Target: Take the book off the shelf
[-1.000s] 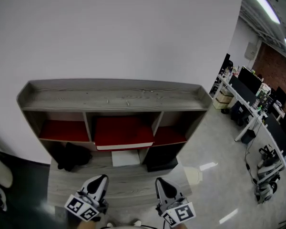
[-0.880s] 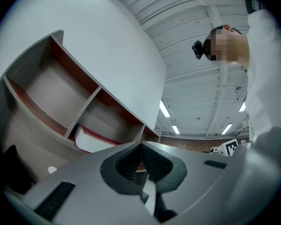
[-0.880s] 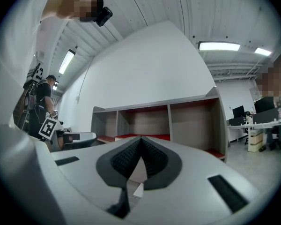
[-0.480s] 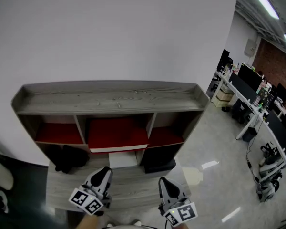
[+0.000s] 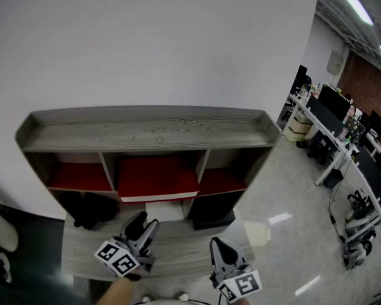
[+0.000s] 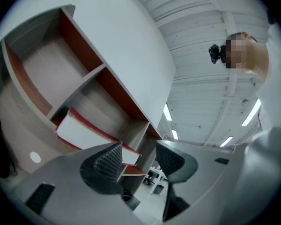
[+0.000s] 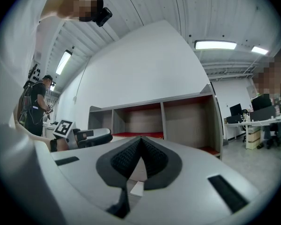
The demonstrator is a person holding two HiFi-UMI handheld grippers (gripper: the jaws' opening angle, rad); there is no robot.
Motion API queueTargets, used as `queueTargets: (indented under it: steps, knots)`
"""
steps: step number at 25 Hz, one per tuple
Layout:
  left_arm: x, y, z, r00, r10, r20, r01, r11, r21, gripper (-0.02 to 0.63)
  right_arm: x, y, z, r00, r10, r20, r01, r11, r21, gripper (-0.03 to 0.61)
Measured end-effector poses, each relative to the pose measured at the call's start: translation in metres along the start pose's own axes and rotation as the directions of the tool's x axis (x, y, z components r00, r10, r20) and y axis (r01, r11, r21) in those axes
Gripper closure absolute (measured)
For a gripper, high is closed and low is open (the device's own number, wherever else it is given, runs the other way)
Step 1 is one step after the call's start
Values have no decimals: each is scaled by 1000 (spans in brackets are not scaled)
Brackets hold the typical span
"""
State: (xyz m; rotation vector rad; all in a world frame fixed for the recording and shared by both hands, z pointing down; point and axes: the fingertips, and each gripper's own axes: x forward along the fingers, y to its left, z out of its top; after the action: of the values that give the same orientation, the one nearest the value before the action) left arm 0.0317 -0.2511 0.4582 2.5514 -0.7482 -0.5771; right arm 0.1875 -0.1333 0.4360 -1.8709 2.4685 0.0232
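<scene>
- Nearest, low at the right of the head view: white-and-grey right gripper (image 5: 217,242) (image 7: 139,153) with a square-marker cube, fingers pressed fully together, nothing between them.
- Just left of it and a little further forward: matching left gripper (image 5: 147,223) (image 6: 139,159), fingers opening and partly apart, gripping nothing, pointed toward the middle compartment but short of the book.
- Under both grippers: grey wood-grain lower board (image 5: 178,243) of the unit.
- Beyond, against the plain white wall (image 5: 146,43): grey wood-grain shelf (image 5: 146,131) with a rimmed top and three open compartments, red inside.
- In the middle compartment: thick red-covered book (image 5: 157,178) (image 6: 82,131), lying flat, white page edges facing outward, touched by neither gripper.
- Below that row: black soft objects (image 5: 92,210) at left, a white box (image 5: 166,211) in the middle, a black box (image 5: 211,213) at right.
- Farthest, off to the right: office desks with monitors (image 5: 333,116).
</scene>
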Motion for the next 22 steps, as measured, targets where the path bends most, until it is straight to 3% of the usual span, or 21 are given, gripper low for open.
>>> queueTargets:
  steps: [4, 16, 22]
  knots:
    - [10, 17, -18, 1000, 13, -9, -15, 991, -130, 342, 1, 3, 1, 1000, 2, 0, -2, 1000, -4, 555]
    - [35, 59, -34, 997, 72, 16, -64, 950, -305, 199, -4, 3, 3, 1000, -9, -4, 9, 1000, -17, 555]
    - [40, 80, -51, 989, 150, -5, -138, 892, -431, 161, -12, -4, 5, 1000, -26, 5, 26, 1000, -17, 555]
